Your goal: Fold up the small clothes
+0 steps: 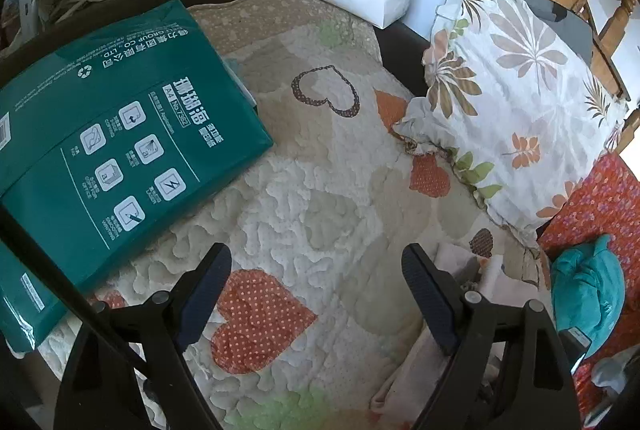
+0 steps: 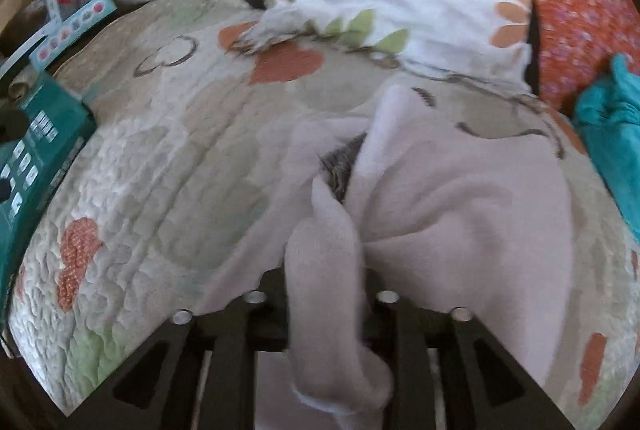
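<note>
The left gripper point(image 1: 316, 290) hangs over the heart-patterned quilt point(image 1: 320, 190) with its jaws spread wide and nothing between them. A pale pink garment point(image 2: 440, 198) lies rumpled on the quilt's near right part, just beside the left gripper's right finger in the left wrist view. A fold of that garment runs up between the fingers of the right gripper point(image 2: 324, 294), whose tips it hides; the right wrist view is blurred, so I cannot tell whether the pads press on the cloth. A green ream of paper point(image 1: 112, 142) lies at the quilt's left edge, a floral pillow point(image 1: 512, 102) at the far right, and a teal cloth point(image 1: 588, 290) on red fabric point(image 1: 600, 202) beyond the right edge.
</note>
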